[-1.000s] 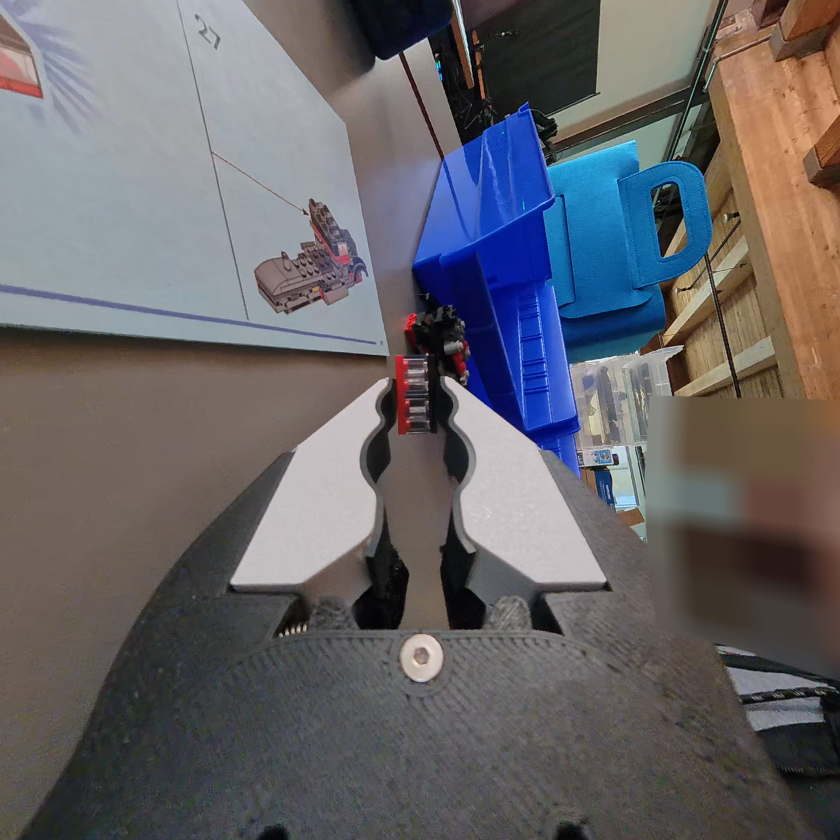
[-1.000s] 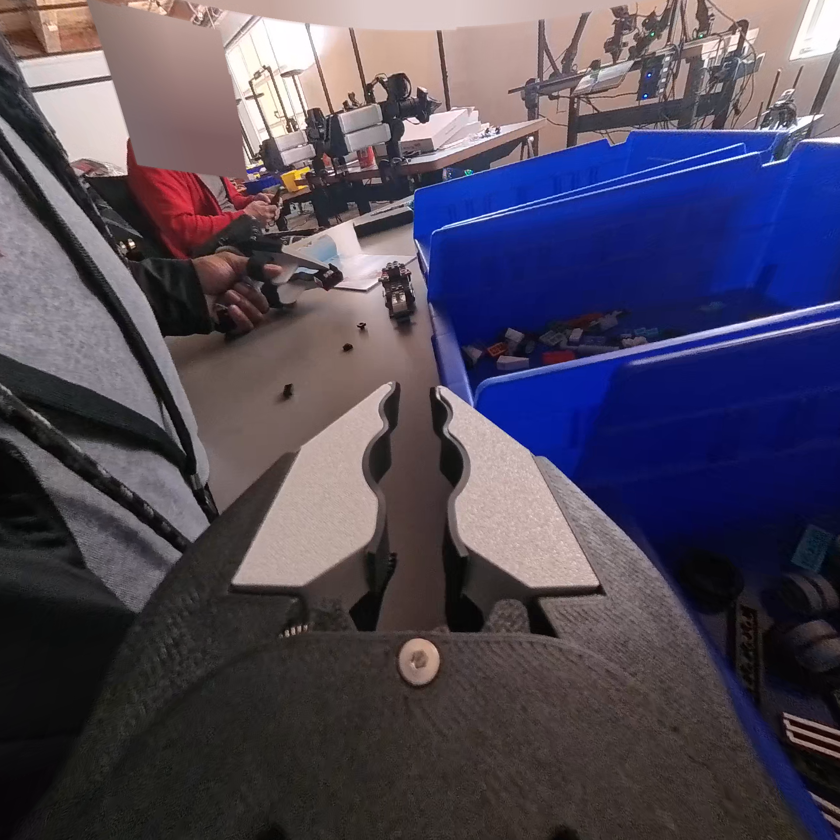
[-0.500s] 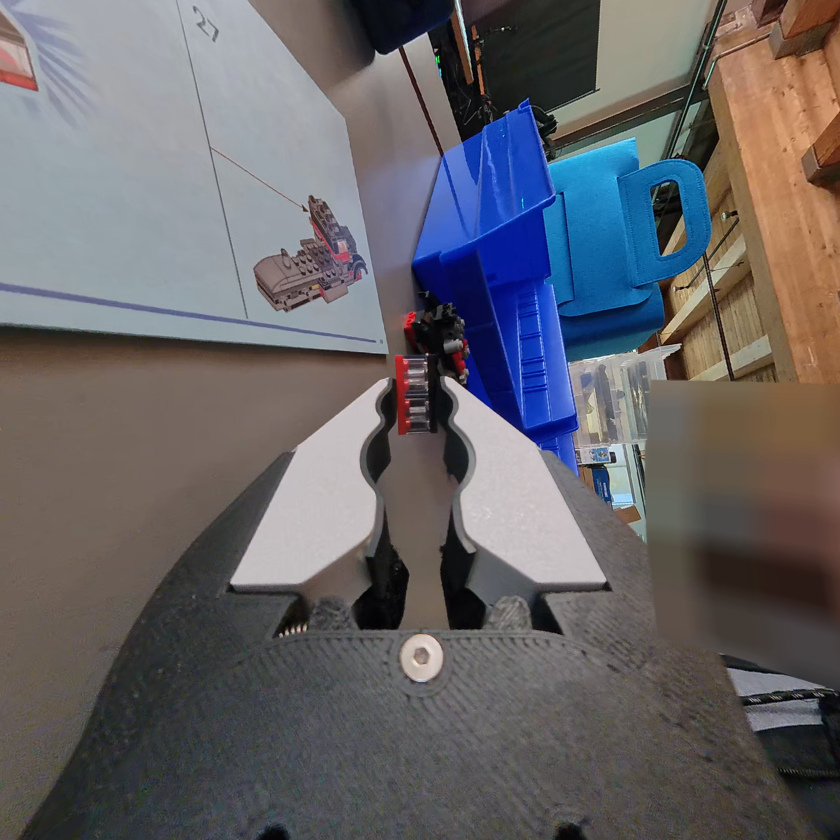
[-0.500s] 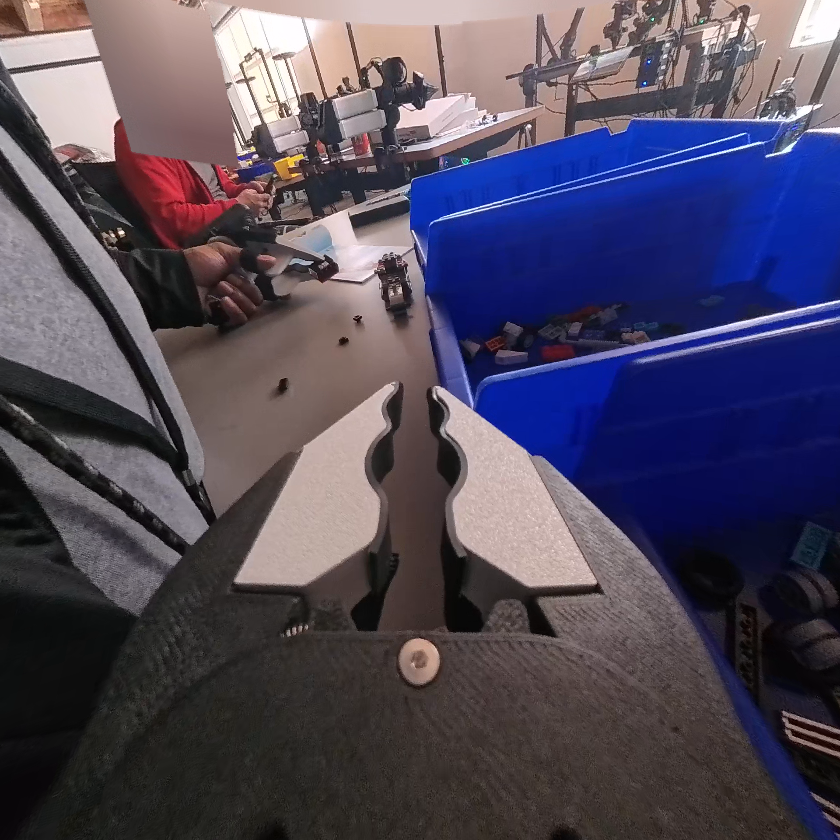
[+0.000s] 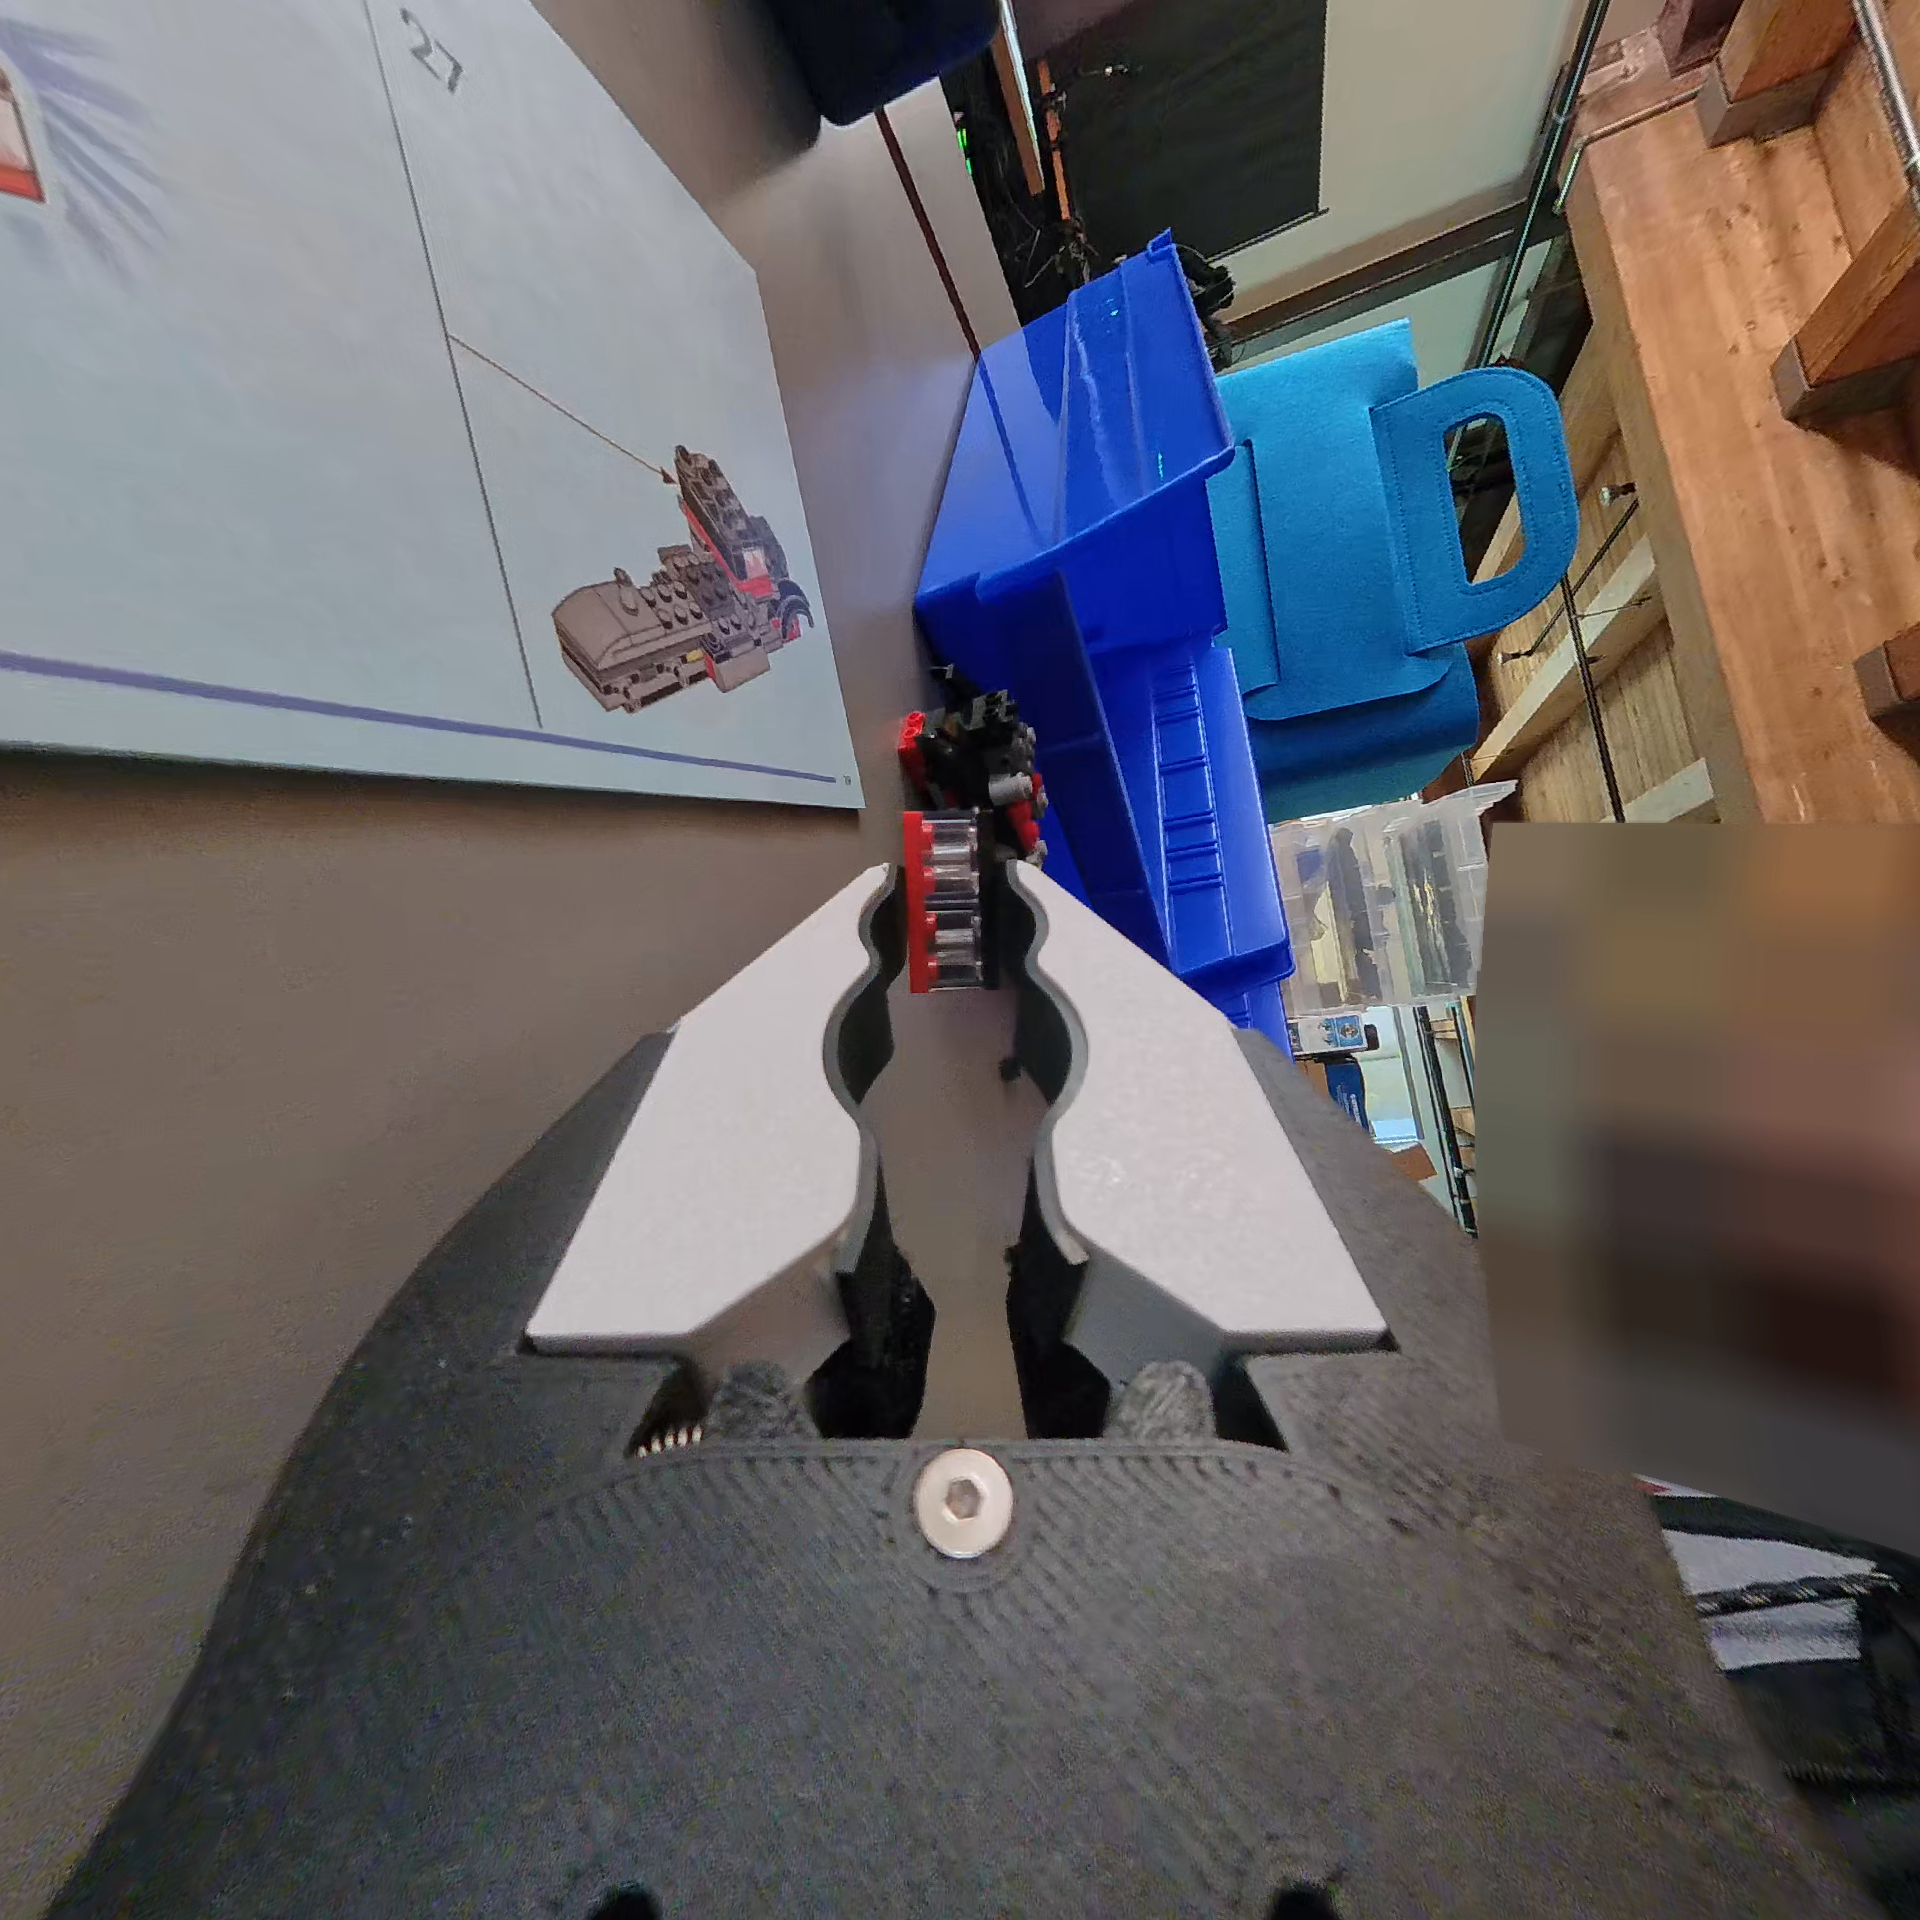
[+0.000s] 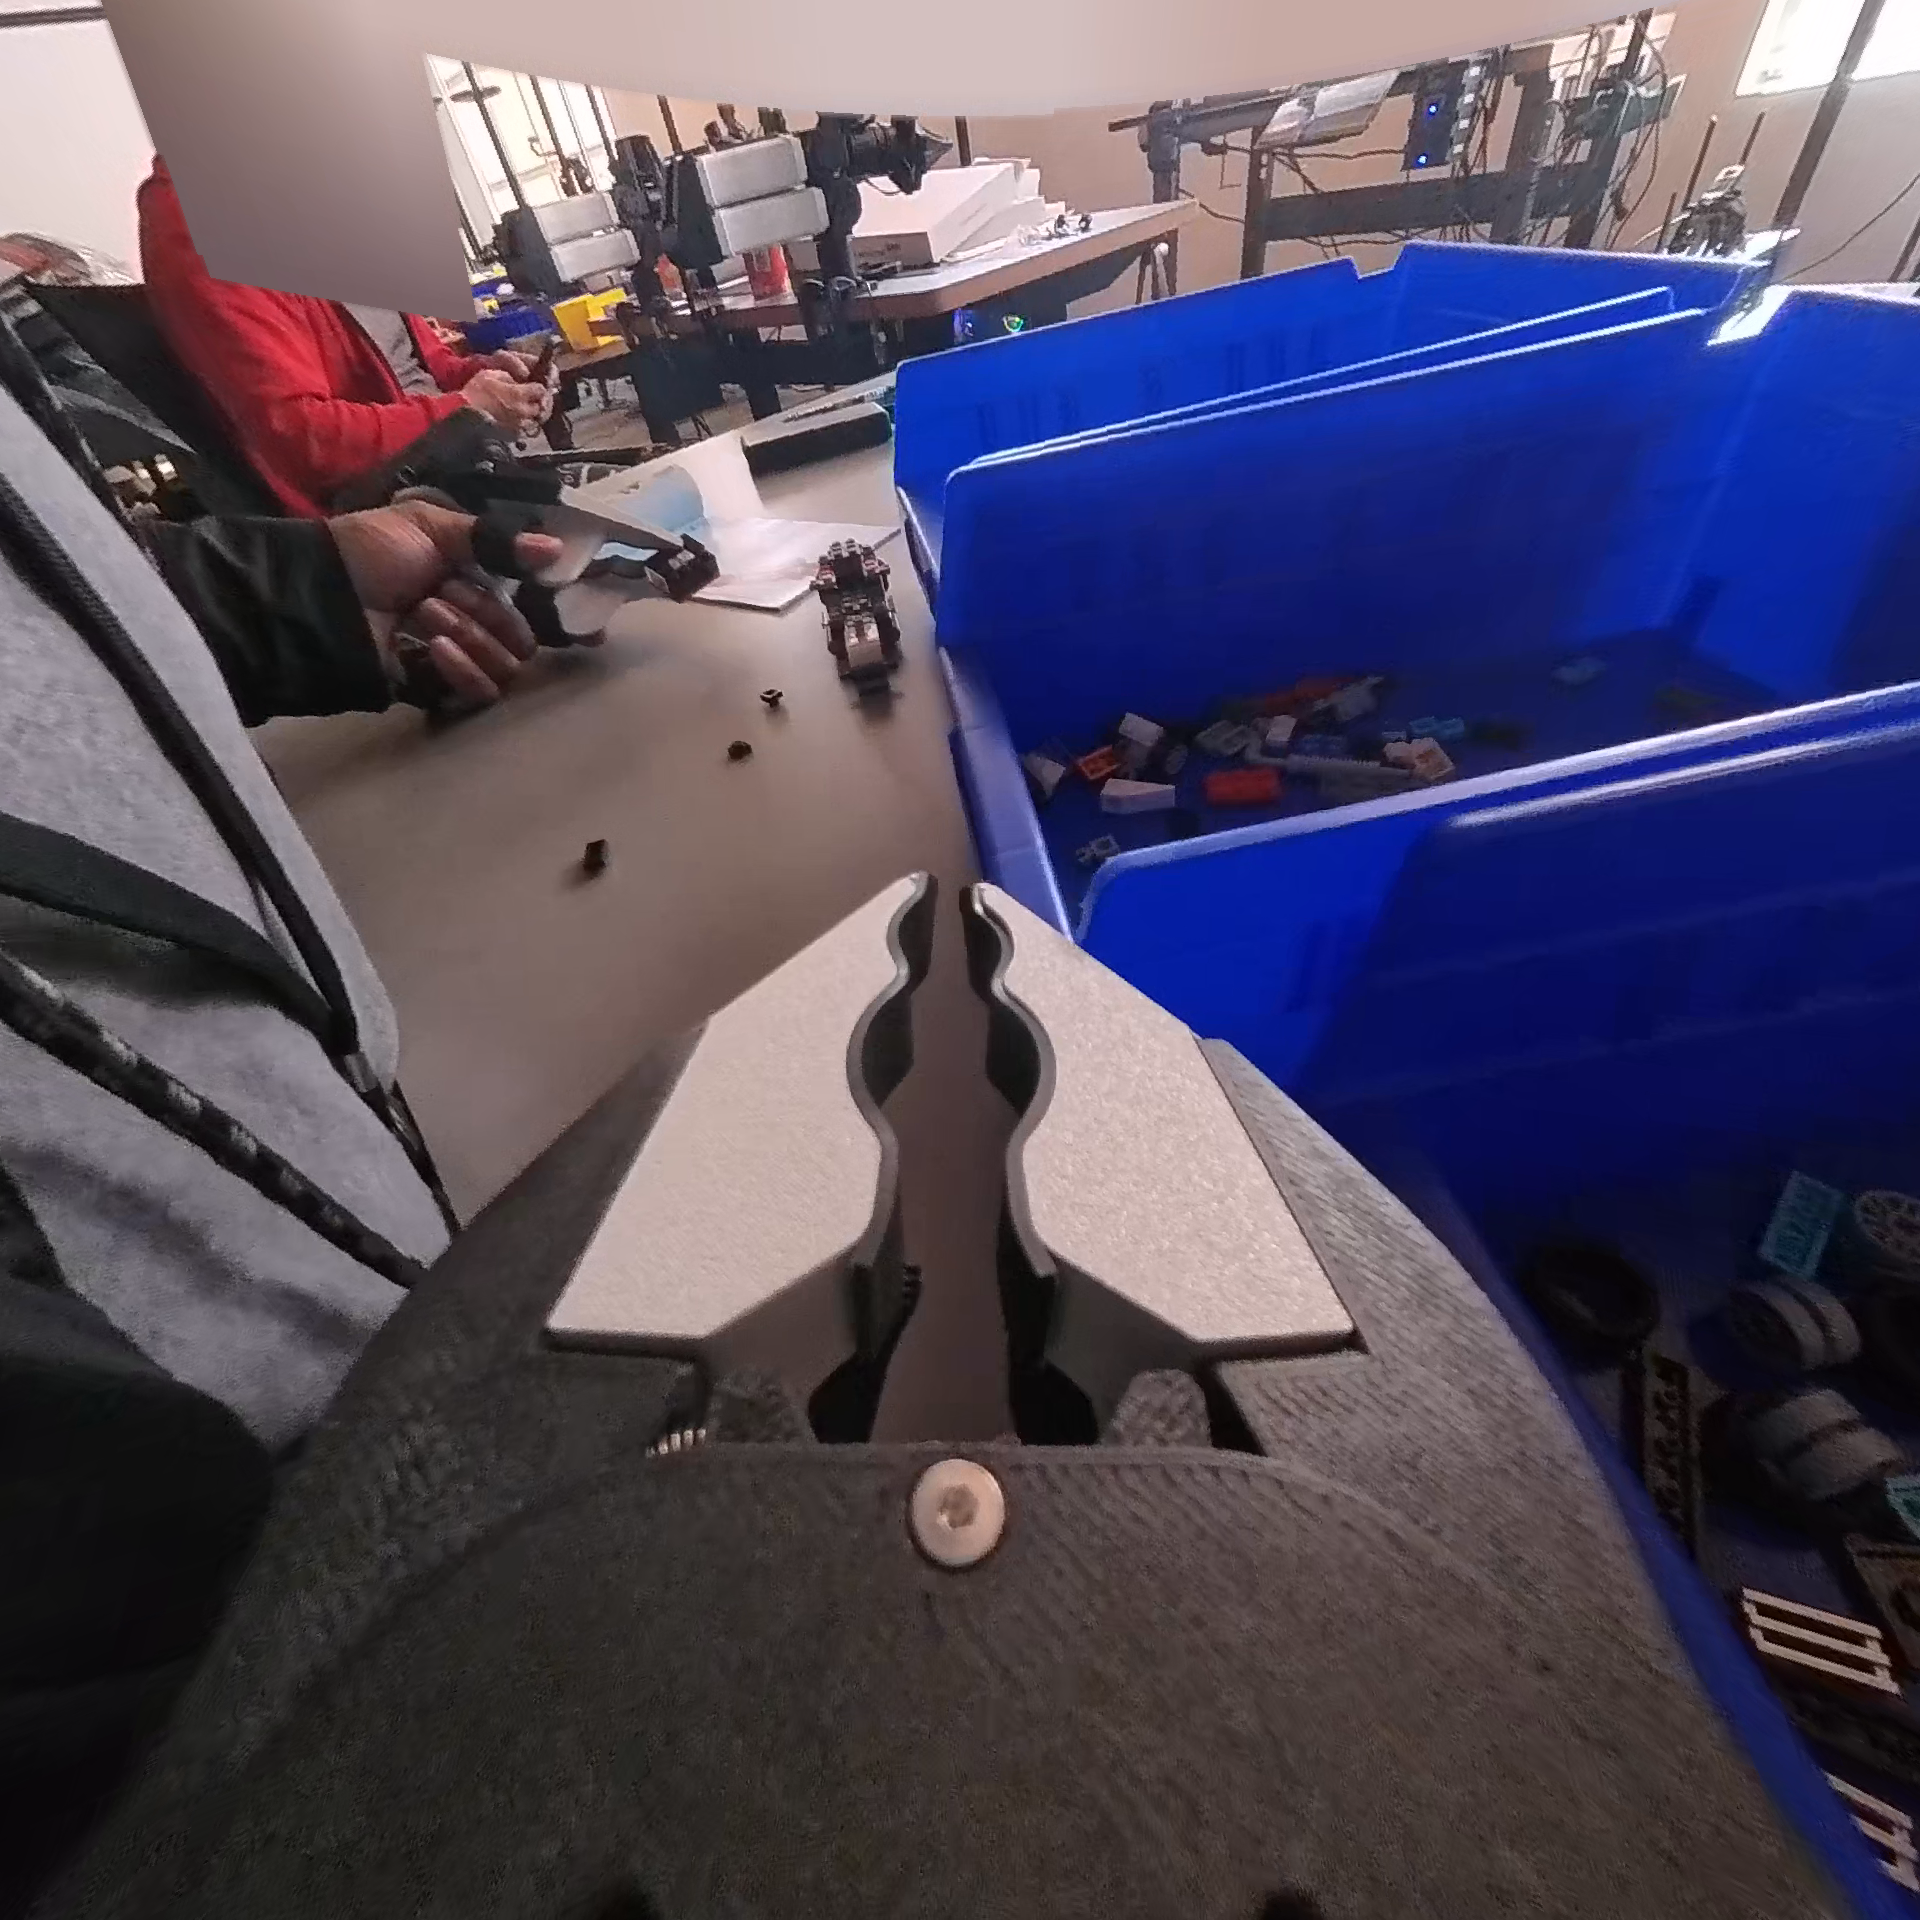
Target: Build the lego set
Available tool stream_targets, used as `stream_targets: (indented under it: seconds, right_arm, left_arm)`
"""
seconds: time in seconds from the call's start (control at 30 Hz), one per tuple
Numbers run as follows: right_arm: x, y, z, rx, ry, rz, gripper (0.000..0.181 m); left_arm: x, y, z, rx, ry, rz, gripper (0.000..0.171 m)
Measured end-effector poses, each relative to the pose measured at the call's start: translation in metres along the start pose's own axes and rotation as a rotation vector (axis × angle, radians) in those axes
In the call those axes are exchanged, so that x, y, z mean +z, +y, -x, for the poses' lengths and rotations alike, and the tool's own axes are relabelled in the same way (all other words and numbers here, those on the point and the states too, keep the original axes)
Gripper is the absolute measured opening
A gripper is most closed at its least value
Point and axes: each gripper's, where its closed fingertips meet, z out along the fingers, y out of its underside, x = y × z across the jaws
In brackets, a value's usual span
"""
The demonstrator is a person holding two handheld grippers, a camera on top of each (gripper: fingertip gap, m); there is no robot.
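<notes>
Left tongs (image 5: 951,883) clamped on red-and-clear lego piece (image 5: 943,902); lego model (image 5: 977,753) just beyond, seemingly apart. Right tongs (image 6: 943,902) nearly together, empty.

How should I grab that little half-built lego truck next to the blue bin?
Pinch the lego truck across its two long sides, near the middle, coming straight down from above. It is long and narrow and lies flat on the table, so its sides would probably fit between the right tongs. The blue bin stands close on one side, so coming in sideways looks cramped.
</notes>
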Motion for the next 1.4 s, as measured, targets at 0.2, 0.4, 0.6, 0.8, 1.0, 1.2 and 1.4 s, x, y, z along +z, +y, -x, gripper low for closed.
stream_targets:
  seconds: [0.2, 0.4, 0.6, 0.8, 1.0, 1.2, 1.4]
  right_arm:
    - [0.0, 0.001, -0.002, -0.004, 0.021, 0.004, 0.003]
    - [0.002, 0.002, -0.002, -0.014, 0.033, 0.014, 0.003]
    - [0.002, 0.002, -0.003, -0.021, 0.043, 0.015, 0.003]
    - [0.003, 0.003, -0.002, -0.029, 0.048, 0.024, 0.003]
    - [-0.005, -0.004, 0.009, -0.01, -0.087, 0.078, 0.019]
    - [-0.02, -0.086, -0.009, -0.123, -0.291, 0.246, 0.021]
    - [0.037, -0.058, -0.037, -0.385, -0.584, 0.83, 0.021]
  left_arm:
    - [0.0, 0.0, -0.001, -0.009, 0.012, 0.002, 0.017]
    - [0.0, 0.0, -0.001, -0.011, 0.018, 0.005, 0.017]
    - [-0.001, 0.0, -0.003, -0.009, 0.028, 0.004, 0.017]
    - [-0.001, 0.0, -0.005, -0.006, 0.04, 0.004, 0.017]
    - [0.0, 0.002, -0.005, -0.016, 0.047, 0.02, 0.017]
    - [-0.004, 0.001, -0.013, -0.026, 0.114, 0.015, 0.017]
    - [-0.009, -0.003, -0.019, -0.059, 0.179, 0.0, 0.017]
